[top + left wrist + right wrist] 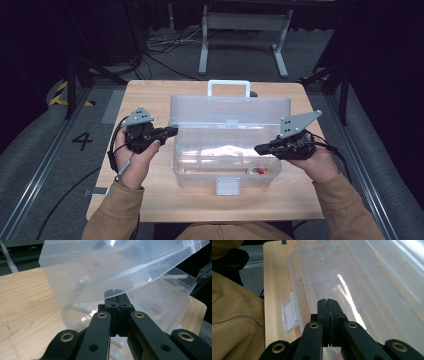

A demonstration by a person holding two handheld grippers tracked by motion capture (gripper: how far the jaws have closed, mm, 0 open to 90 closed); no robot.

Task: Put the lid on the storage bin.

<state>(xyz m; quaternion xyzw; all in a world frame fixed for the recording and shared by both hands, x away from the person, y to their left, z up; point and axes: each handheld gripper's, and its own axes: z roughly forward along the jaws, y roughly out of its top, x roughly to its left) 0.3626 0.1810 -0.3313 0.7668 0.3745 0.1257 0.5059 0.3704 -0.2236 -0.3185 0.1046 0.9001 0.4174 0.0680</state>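
At the box (pixel 227 150): both grippers clenched, empty.
Your left gripper (pixel 172 131) and right gripper (pixel 259 148) flank its lid (pixel 230 109); thin, slippery plastic, so grip the rim.

Clear plastic box (pixel 227 165) on wooden table (pixel 150 200)

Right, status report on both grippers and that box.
Left hand-held gripper shut, tip at lid edge. Right hand-held gripper shut, empty. Clear plastic toolbox open. Nothing blocking.
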